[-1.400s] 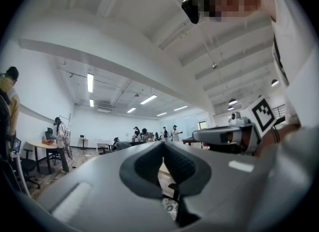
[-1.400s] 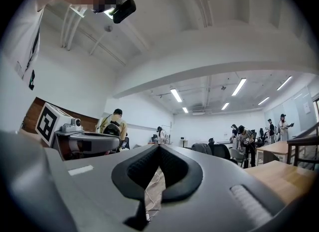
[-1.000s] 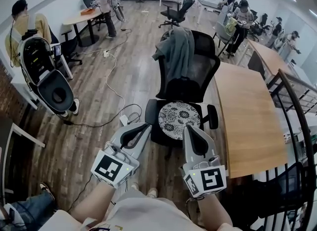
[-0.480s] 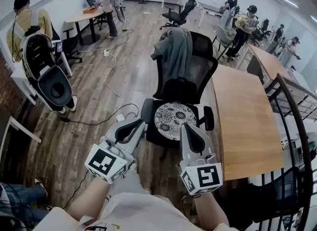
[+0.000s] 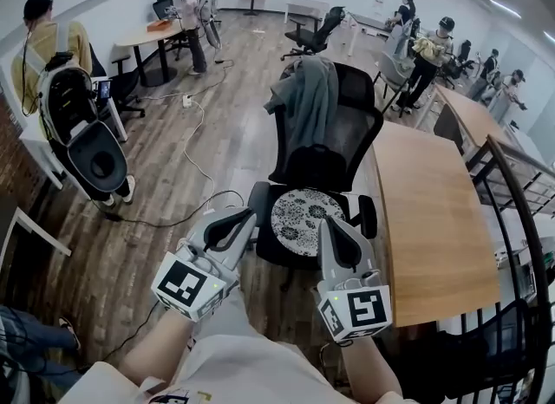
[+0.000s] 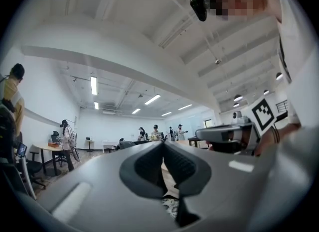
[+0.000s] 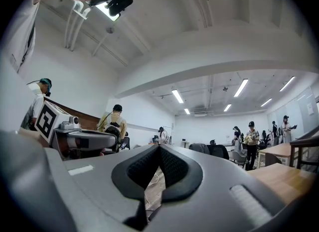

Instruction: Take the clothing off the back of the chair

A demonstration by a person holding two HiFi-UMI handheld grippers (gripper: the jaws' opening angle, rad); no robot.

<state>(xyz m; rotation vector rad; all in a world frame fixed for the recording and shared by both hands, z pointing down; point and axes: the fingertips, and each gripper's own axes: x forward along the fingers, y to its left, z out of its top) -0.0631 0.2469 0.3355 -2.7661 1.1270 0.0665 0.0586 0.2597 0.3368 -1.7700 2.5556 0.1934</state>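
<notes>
A: Location of the clothing [image 5: 305, 97]?
B: Draped over the top of the chair [image 5: 345, 138] back, left side in head view, hanging down the front of the mesh. Grey-green, bunched. Touched by neither gripper.
A: State of the left gripper [image 5: 245, 217]?
B: Low in head view, tip just at the seat's front left edge, pointing toward the chair. Fingers [image 6: 144, 169] clenched tip to tip in left gripper view, nothing between. Well apart from the clothing.
A: And the right gripper [image 5: 328, 224]?
B: Same deal. Fingers [image 7: 177, 174] pressed together in right gripper view, empty. Tip overlapping the seat's front right edge in head view, beside the left one, roughly parallel. Square-marker cube at the near end of each, a bare forearm behind.
A: Anything on the seat?
B: Round patterned cushion [image 5: 302, 213], black and white, lying flat.
A: Surroundings, quick.
B: Long wooden table [image 5: 434, 211] just right of the chair, black railing [image 5: 520, 211] further right. Wood floor [image 5: 147, 246] with a white cable [image 5: 198, 158] snaking left of the chair. Black-and-white pod-shaped seat [image 5: 82, 142] at far left, person in a yellow top [image 5: 48, 42] behind it. More people [image 5: 425, 51] and a second office chair [image 5: 314, 34] at the back of the room, too small for detail.
</notes>
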